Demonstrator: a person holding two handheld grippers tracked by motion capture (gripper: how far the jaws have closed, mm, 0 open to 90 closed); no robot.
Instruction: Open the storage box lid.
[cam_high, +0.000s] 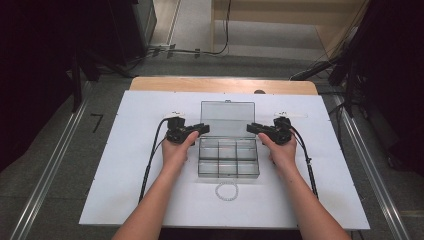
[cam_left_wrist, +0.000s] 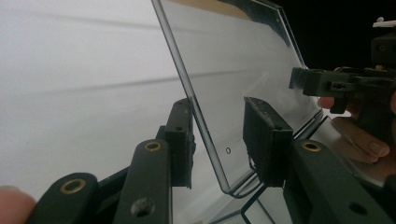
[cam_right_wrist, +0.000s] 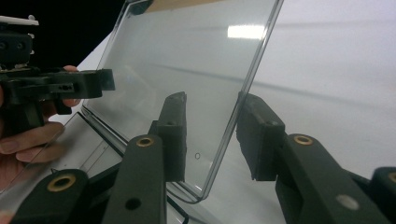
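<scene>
On the white table (cam_high: 125, 165) in the high view, a clear compartment box (cam_high: 228, 157) sits centred, lid (cam_high: 227, 118) raised, left gripper (cam_high: 202, 128) and right gripper (cam_high: 251, 128) at its edges, bead bracelet (cam_high: 226, 191) just below. Left gripper view: lid edge (cam_left_wrist: 196, 102) between spread jaws, pads not pressing. Right gripper view: lid edge (cam_right_wrist: 247, 84) between parted jaws, likewise loose

Black left claw (cam_high: 199, 128), brass pivot pins, trailing black cables, bare forearms

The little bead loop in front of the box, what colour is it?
The bead loop is white, nearly matching the white table. It shows best in the high view.
</scene>
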